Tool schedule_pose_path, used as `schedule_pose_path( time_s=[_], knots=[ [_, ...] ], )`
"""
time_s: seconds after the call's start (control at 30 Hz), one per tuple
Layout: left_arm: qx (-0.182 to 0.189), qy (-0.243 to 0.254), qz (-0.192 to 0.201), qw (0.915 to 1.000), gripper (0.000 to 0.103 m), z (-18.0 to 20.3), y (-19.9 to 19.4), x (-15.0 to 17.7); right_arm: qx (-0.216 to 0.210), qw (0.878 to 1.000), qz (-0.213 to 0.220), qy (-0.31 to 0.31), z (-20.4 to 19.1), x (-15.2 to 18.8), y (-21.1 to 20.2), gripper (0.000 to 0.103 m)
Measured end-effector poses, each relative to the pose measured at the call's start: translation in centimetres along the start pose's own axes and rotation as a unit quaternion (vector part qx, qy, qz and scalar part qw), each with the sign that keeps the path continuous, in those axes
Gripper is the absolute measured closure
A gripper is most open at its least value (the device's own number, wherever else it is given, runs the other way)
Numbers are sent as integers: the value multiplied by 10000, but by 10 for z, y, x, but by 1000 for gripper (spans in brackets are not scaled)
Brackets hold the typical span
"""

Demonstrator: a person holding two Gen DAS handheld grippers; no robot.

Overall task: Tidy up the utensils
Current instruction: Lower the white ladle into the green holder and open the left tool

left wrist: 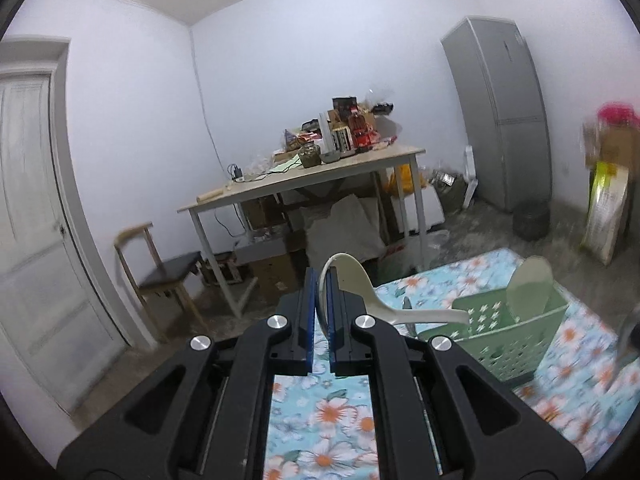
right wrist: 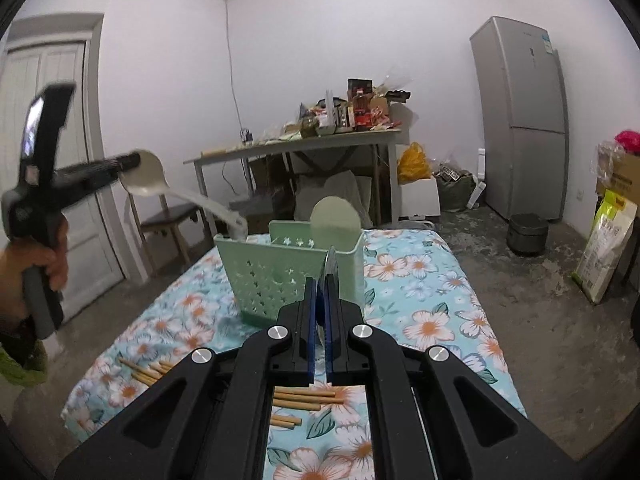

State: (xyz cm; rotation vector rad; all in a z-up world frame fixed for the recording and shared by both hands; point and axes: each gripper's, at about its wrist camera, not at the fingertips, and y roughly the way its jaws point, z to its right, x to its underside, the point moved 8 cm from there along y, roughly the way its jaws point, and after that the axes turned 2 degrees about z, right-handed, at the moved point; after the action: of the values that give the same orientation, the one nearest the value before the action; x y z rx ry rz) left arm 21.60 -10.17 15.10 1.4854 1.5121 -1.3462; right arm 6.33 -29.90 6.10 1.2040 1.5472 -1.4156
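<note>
Fingers pinching: left gripper (left wrist: 323,298) cream plastic ladle (left wrist: 360,284), right gripper (right wrist: 321,304) metal spoon (right wrist: 332,270), both poised beside perforated green plastic basket (right wrist: 280,276) for loading.

a basket (right wrist: 280,276) stands on the tabletop (right wrist: 424,292), with chopsticks (right wrist: 304,398) lying nearer the camera in the right wrist view. the left gripper (right wrist: 134,162) holds a ladle (right wrist: 160,184) above and left of the basket, its handle reaching toward the basket's left rim. the right gripper (right wrist: 320,292) holds a spoon (right wrist: 331,268) just before the basket. behind stand a cluttered table (right wrist: 304,144), a chair (right wrist: 168,216) left, a fridge (right wrist: 520,120) right.
</note>
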Motion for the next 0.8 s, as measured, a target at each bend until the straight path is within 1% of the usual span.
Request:
schedule_pose_path(
  time_s=[0.07, 0.13, 0.2, 0.27, 0.33, 0.37, 0.43, 0.53, 0.6, 0.7, 0.8],
  knots=[
    [-57, 288, -80, 9995, 99, 9, 8, -1, -52, 9999, 59, 108, 6, -3, -3, 100],
    [-81, 451, -167, 9988, 99, 18, 15, -2, -86, 9997, 126, 187, 11, -5, -5, 100],
    [-36, 540, -253, 9982, 99, 24, 21, -2, -128, 9994, 166, 268, 15, -7, -7, 100],
    [46, 526, -358, 9980, 99, 28, 30, -3, -173, 9990, 179, 361, 19, -7, -7, 100],
    [233, 390, -482, 9978, 98, 34, 36, -4, -211, 9986, 176, 449, 23, -6, -5, 100],
    [449, 218, -530, 9973, 97, 37, 40, -6, -219, 9984, 177, 483, 25, -6, -5, 100],
    [738, -16, -497, 9960, 94, 40, 46, -12, -216, 9982, 178, 524, 27, -6, -5, 100],
    [872, -185, -440, 9951, 93, 44, 52, -17, -212, 9980, 193, 561, 29, -8, -5, 100],
    [1043, -381, -429, 9929, 89, 46, 55, -19, -212, 9979, 205, 574, 30, -10, -4, 100],
    [1282, -683, -455, 9883, 88, 47, 59, -17, -199, 9977, 227, 600, 32, -13, -3, 100],
    [1423, -846, -486, 9850, 87, 43, 62, -12, -219, 9974, 231, 640, 33, -16, -3, 100]
  ],
)
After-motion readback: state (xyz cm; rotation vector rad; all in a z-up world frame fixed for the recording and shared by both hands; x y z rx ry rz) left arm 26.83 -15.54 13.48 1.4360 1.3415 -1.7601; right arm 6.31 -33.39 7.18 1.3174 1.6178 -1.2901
